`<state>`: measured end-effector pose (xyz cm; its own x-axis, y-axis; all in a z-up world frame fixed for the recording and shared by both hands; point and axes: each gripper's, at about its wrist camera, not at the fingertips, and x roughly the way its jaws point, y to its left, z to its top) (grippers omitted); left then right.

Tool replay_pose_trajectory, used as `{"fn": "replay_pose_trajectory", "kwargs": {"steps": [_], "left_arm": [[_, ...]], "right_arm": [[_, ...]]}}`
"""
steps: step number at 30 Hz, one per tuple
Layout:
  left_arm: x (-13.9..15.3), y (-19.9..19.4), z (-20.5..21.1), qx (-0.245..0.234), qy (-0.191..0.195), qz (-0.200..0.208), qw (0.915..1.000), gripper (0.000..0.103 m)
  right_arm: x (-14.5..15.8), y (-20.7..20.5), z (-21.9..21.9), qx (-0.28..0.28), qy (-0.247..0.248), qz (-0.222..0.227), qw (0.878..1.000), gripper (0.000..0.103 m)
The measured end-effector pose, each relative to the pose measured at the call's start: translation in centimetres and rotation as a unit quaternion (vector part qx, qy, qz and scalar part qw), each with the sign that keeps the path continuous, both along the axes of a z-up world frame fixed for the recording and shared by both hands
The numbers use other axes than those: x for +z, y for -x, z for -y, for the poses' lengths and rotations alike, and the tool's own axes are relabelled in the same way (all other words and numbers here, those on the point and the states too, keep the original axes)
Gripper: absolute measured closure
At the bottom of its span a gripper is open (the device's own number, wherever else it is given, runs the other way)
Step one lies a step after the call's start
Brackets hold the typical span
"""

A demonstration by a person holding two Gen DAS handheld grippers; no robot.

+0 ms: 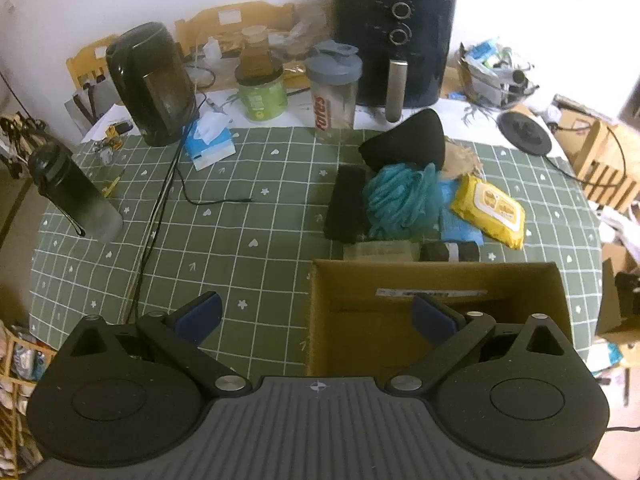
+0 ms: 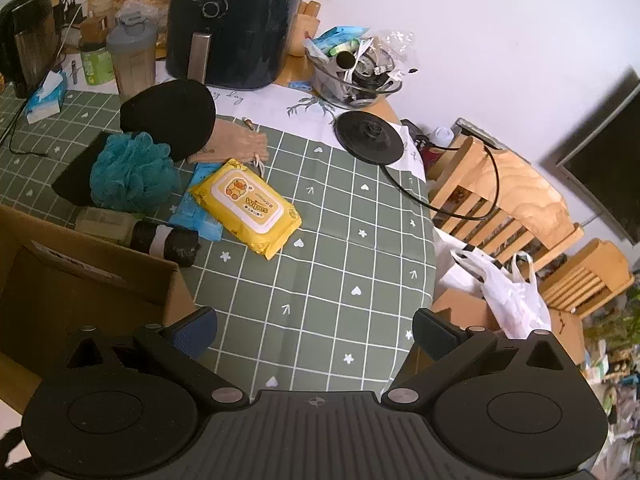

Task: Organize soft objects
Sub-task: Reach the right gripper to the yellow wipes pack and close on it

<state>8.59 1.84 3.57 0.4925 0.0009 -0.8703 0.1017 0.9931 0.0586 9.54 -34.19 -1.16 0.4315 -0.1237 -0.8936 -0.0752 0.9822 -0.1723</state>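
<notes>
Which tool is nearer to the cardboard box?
Left. The left tool is open, with one finger over the cardboard box. The right tool, also open, is over the tablecloth beside the box's right corner.

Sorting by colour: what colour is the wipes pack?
Yellow, with a white lid label: the wipes pack shows best in the right wrist view.

I'm working in a lived-in home dining area: a clothed surface crowded with an air fryer, kettle and wooden chairs.
</notes>
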Motion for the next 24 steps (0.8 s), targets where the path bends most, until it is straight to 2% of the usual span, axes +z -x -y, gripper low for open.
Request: {"fn": "replay_pose_trajectory", "kwargs": {"steps": [8,12,14,19,22,24], "left_arm": [[0.1,-1.7,-2.6,-0.009,0.024,0.037,0.999,0.0],[-0.5,-3.2,-3.6,-0.015,0.03,0.05,0.9982,0.0],[-0.8,-3.7,-3.9,-0.019,0.034,0.057,0.9976,0.0],[-1.9,-5.0,-4.9,-0.032,0.046,0.061,0.9965,0.0],[-2.6,-5.6,-5.2,-0.043,0.061,0.05,0.996,0.0],[-3.2,-5.8,-5.4,-0.045,0.065,0.041,0.996,0.0]], "right_arm": [[-2.4,-2.0,2.1,0.009,-0.01,0.014,1.0,0.0],[-3.8,-3.6,4.0,0.006,-0.085,0.027,0.996,0.0],[-5.0,-4.7,4.7,0.0,-0.116,0.02,0.993,0.0],[-8.0,-7.4,5.1,0.0,-0.154,-0.004,0.988,0.0],[-9.3,-8.5,5.0,0.014,-0.176,0.007,0.984,0.0],[-10.0,-9.4,4.7,0.031,-0.172,0.015,0.985,0.0]]}}
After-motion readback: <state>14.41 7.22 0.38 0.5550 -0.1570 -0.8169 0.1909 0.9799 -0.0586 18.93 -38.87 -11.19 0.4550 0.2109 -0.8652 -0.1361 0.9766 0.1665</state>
